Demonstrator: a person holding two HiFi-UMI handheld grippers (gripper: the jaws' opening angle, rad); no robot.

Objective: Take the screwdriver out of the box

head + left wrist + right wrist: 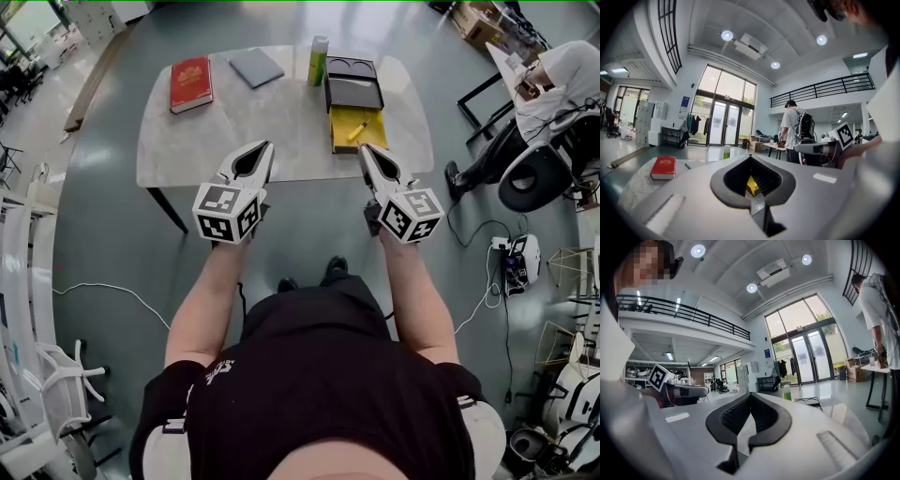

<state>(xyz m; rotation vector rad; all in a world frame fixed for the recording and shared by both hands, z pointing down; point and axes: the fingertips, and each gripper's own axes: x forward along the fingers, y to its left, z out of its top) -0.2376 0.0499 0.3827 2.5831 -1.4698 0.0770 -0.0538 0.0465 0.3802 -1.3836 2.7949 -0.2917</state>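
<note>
A black box (352,82) stands on the pale table (281,131), its yellow drawer (337,134) pulled out toward me. A yellow screwdriver (356,130) lies slanted in the drawer. My right gripper (364,147) hovers at the table's near edge, just short of the drawer, jaws together and empty. My left gripper (268,144) is level with it to the left, also shut and empty. In the left gripper view a patch of the yellow drawer (751,185) shows through the shut left gripper (750,157). The right gripper view looks past the shut right gripper (750,394) to the box (807,402).
A red book (191,82), a grey notebook (256,67) and a green bottle (319,60) lie on the table's far half. A person sits in a chair (548,173) to the right, near floor cables (487,281). Another person (792,131) stands beyond the table.
</note>
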